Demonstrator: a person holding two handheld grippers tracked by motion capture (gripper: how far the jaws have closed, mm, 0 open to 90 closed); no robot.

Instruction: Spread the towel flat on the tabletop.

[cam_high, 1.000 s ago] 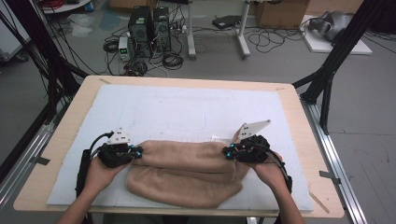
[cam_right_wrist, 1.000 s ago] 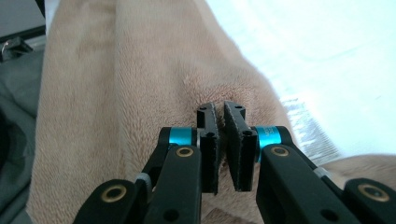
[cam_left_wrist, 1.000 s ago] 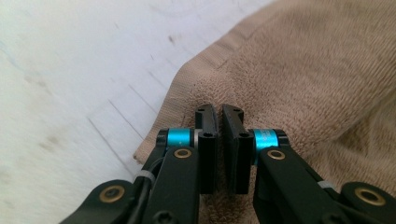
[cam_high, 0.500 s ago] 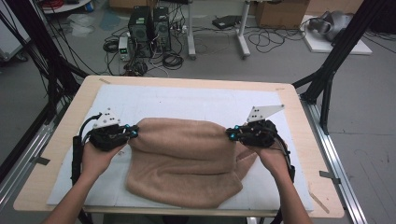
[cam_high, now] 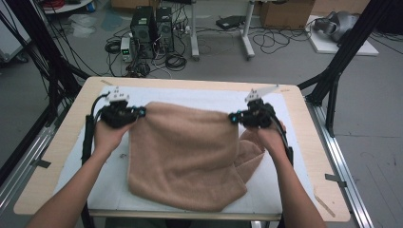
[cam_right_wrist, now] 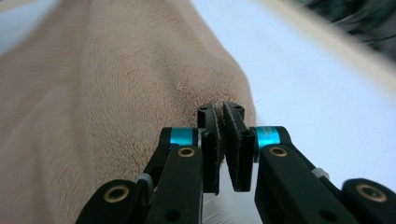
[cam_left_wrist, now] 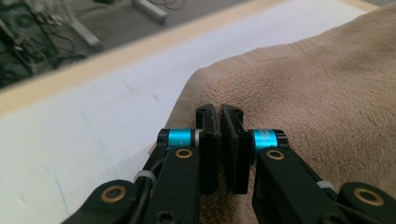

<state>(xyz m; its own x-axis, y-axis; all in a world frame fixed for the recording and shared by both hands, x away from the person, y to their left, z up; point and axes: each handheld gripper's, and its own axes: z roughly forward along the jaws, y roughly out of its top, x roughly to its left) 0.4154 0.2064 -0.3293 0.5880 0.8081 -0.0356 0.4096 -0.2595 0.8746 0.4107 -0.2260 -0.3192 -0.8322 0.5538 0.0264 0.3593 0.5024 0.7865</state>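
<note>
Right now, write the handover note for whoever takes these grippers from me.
Left gripper: shut on the far left corner of the tan towel.
Right gripper: shut on the far right corner.
Towel: far edge stretched between the grippers above the white mat, near part lying on the mat, a bunched fold under the right hand.
Done: both corners gripped.
Left: probably lay it flat and smooth the bunched fold.
</note>
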